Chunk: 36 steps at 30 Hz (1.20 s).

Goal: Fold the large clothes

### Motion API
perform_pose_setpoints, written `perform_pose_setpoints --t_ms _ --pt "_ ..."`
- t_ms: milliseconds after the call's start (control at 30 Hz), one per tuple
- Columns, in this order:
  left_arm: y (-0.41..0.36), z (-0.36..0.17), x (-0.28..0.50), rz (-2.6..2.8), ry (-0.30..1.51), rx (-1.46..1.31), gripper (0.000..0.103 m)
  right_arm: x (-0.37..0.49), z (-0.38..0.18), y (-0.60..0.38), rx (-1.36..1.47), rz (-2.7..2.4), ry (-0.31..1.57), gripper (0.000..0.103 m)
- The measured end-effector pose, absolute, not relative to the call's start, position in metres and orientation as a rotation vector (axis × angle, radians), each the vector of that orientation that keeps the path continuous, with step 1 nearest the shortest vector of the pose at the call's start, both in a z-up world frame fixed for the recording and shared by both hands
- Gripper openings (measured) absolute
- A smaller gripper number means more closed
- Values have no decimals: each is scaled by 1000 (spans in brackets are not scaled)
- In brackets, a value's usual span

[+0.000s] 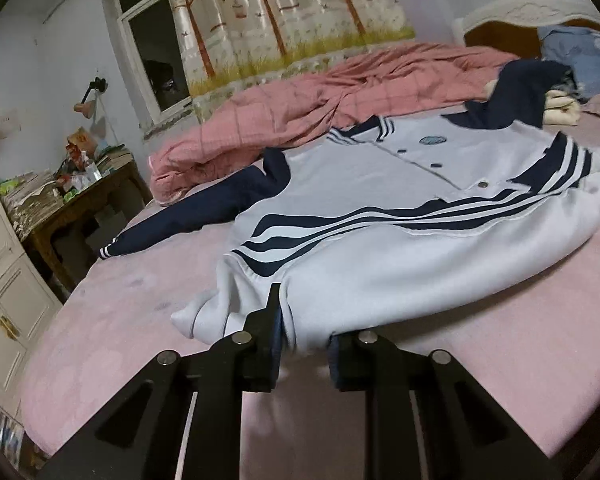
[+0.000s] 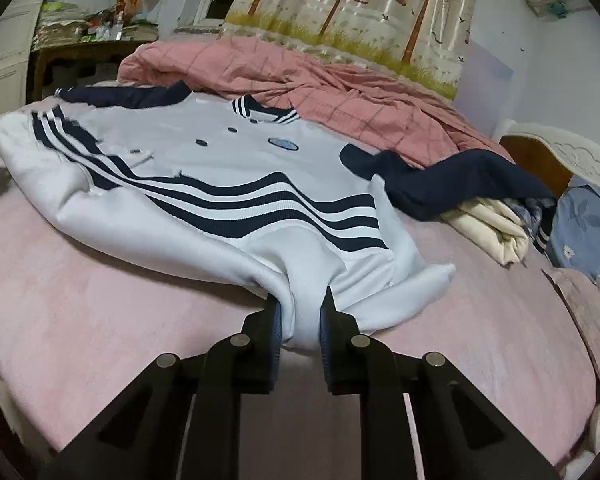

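Observation:
A large white jacket (image 1: 380, 216) with navy stripes, navy sleeves and snap buttons lies on the pink bed sheet (image 1: 112, 312). Its bottom part is folded up over the body. My left gripper (image 1: 304, 332) is shut on the jacket's near left corner. In the right wrist view the jacket (image 2: 204, 168) lies spread ahead, and my right gripper (image 2: 300, 316) is shut on a bunch of white fabric at its near right corner. One navy sleeve (image 1: 188, 216) stretches left; the other (image 2: 460, 184) lies to the right.
A rumpled pink quilt (image 1: 320, 92) lies behind the jacket. Cream clothes (image 2: 496, 228) and a blue pillow (image 2: 592, 232) lie near the headboard (image 2: 568, 152). A cluttered wooden desk (image 1: 72, 196) and white cabinet (image 1: 4, 280) stand left of the bed.

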<state>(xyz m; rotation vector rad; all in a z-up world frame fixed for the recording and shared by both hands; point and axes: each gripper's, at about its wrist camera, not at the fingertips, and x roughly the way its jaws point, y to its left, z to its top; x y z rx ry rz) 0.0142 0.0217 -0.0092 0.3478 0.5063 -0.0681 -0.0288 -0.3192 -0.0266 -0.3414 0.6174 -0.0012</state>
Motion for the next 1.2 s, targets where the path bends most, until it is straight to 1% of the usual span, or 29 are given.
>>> perform_pose_setpoints --t_ms 167,267,333,500,667,767,867,933,967,1100,1167,1200 --pt "24 -13 3 -64 527 348 19 -60 -19 -313 -330 11 621 19" --pt "28 -12 16 -83 559 304 19 -53 -12 -314 -308 2 609 19" --pt "28 -4 27 -98 579 298 22 -45 -2 -312 -308 6 593 19" --pt "29 25 71 -132 597 266 23 8 29 -306 -365 -9 570 21" --pt "16 38 122 -104 622 324 23 80 36 -312 -323 -1 650 21" --pt "12 33 156 -90 680 341 21 114 37 -307 -333 -57 640 21" --pt "17 25 182 -99 741 306 20 134 36 -291 -400 -78 603 21" --pt "23 20 195 -116 775 263 19 149 34 -285 -424 -85 594 16" --pt "26 18 200 -124 788 242 19 160 32 -284 -425 -91 595 11" --pt "39 4 222 -158 817 144 20 189 23 -290 -401 -98 606 10" --pt "44 -5 229 -179 811 123 23 195 19 -300 -339 -74 593 10" --pt "47 -8 232 -193 807 118 27 194 18 -305 -311 -59 586 11"
